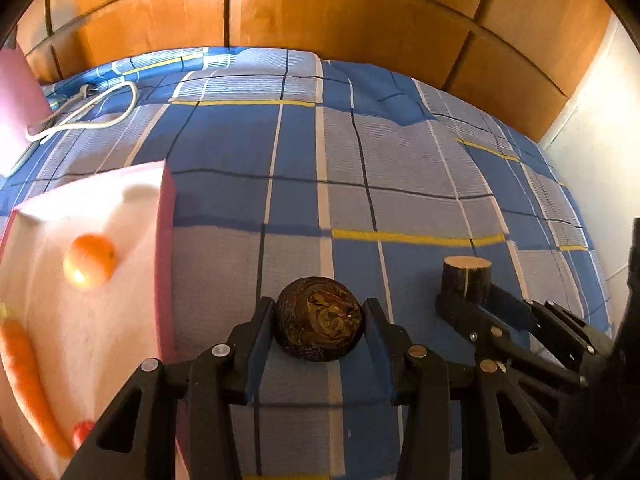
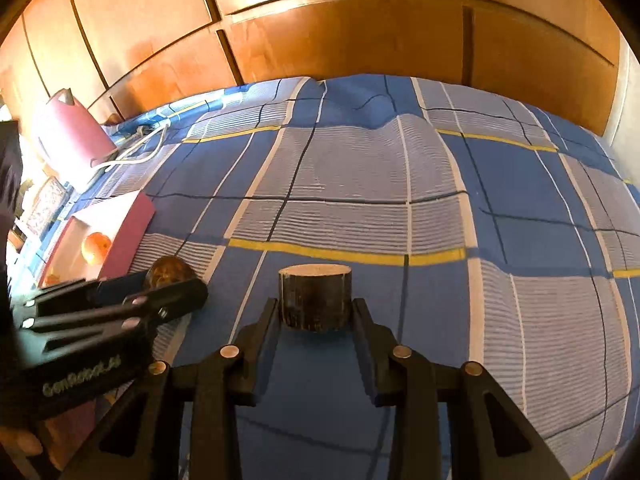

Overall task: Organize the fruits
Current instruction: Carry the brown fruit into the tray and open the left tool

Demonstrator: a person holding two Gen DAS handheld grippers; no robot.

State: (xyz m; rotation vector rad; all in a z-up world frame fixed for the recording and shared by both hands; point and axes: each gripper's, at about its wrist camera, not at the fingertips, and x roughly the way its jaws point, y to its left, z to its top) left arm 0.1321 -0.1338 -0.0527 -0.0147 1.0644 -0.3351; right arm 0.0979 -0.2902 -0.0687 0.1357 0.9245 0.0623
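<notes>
Left gripper [image 1: 319, 322] grips dark fruit [image 1: 319, 319] | right gripper [image 2: 316, 312] grips cylinder [image 2: 315, 300] | pink tray [image 1: 166, 216]: orange [image 1: 89, 261], carrot [image 1: 28, 380]

Only one bit of writing can be read. In the right wrist view, pale letters run along the black body of the left gripper [image 2: 176, 280]. They look like "GenRobot.ai", though the last letters are blurry. Nothing else in either view has words or numbers.

Bed w/ blue plaid sheet [image 2: 360, 208]; orange wood wardrobe [image 2: 340, 28] behind; white wall [image 1: 600, 128] right; warm sunlight.
</notes>
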